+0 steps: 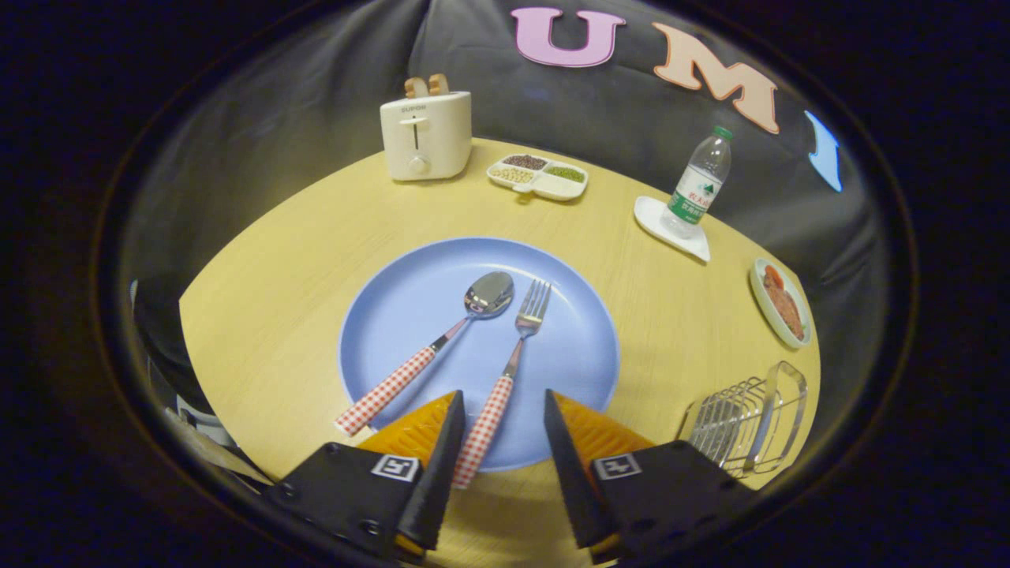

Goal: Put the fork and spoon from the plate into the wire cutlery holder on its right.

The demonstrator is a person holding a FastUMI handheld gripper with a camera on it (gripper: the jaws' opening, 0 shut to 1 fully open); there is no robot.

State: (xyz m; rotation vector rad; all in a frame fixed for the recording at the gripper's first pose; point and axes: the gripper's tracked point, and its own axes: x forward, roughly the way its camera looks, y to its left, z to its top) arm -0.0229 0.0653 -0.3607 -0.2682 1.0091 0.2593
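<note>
A round blue plate (410, 308) lies on the yellow wooden table just ahead of my fingers. On it rest a spoon (442, 339) and a fork (509, 367), both with red-and-white checked handles that point toward me. My gripper (501, 406) is open, its fingers apart over the plate's near rim. The fork's handle runs through the gap between them, close to the left finger, with neither finger pressing on it. The spoon's handle ends just left of the left finger. The wire cutlery holder (746, 422) stands on the table to the right of the plate, beside the right finger.
Beyond the plate stand a cream toaster (426, 136) and a divided white dish (538, 177) of beans. Farther right are a water bottle (698, 185) on a white coaster and a small oval dish (781, 304) of reddish food near the table's right edge.
</note>
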